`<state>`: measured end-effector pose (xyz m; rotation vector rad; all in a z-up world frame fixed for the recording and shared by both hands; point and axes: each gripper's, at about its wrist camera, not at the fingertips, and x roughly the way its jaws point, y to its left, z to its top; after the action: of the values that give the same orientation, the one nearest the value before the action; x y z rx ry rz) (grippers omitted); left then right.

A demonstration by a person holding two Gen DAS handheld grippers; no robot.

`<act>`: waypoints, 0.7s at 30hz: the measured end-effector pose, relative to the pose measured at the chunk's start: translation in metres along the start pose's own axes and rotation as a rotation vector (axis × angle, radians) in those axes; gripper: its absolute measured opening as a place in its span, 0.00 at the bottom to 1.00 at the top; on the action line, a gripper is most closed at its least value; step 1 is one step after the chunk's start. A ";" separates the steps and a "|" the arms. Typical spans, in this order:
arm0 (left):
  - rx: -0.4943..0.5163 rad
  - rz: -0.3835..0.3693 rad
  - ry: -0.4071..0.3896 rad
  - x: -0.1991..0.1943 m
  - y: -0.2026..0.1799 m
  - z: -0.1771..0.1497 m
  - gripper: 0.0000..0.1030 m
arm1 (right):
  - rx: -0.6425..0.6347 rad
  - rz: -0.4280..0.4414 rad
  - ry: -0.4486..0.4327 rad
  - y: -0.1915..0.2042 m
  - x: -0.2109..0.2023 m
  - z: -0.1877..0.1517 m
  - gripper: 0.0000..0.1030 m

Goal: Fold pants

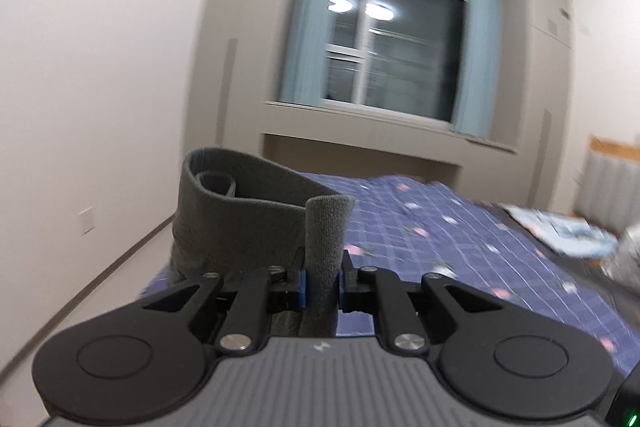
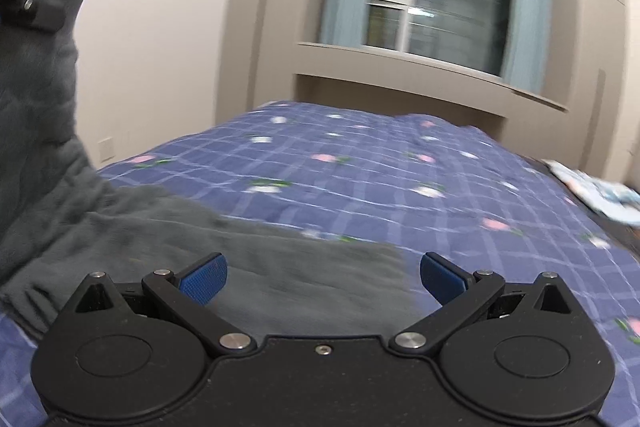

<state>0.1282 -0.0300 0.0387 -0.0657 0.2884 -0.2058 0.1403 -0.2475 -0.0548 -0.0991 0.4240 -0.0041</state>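
- Left tongs (image 1: 323, 281) clamp a bunched fold of the grey pants (image 1: 256, 223), held raised above the bed (image 1: 460, 227); the waistband loops up to the left of the pads
- Right tongs (image 2: 323, 277) spread wide, gripping nothing; they hang just over the pants' fabric lying across the blue checked quilt (image 2: 360, 163)
- Window (image 1: 400, 55) beyond the bed; both views blurred
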 end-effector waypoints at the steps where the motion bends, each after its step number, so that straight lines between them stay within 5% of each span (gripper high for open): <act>1: 0.027 -0.022 0.009 -0.003 -0.016 -0.004 0.13 | 0.015 -0.017 0.000 -0.011 -0.004 -0.003 1.00; 11: 0.240 -0.193 0.188 0.003 -0.133 -0.059 0.14 | 0.126 -0.172 0.067 -0.103 -0.022 -0.050 1.00; 16: 0.273 -0.173 0.316 0.032 -0.152 -0.075 0.15 | 0.212 -0.188 0.078 -0.122 -0.025 -0.062 1.00; 21: 0.291 -0.157 0.339 0.037 -0.157 -0.077 0.15 | 0.238 -0.192 0.092 -0.126 -0.023 -0.067 1.00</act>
<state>0.1109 -0.1942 -0.0304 0.2377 0.5887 -0.4145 0.0939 -0.3782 -0.0940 0.0959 0.5013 -0.2482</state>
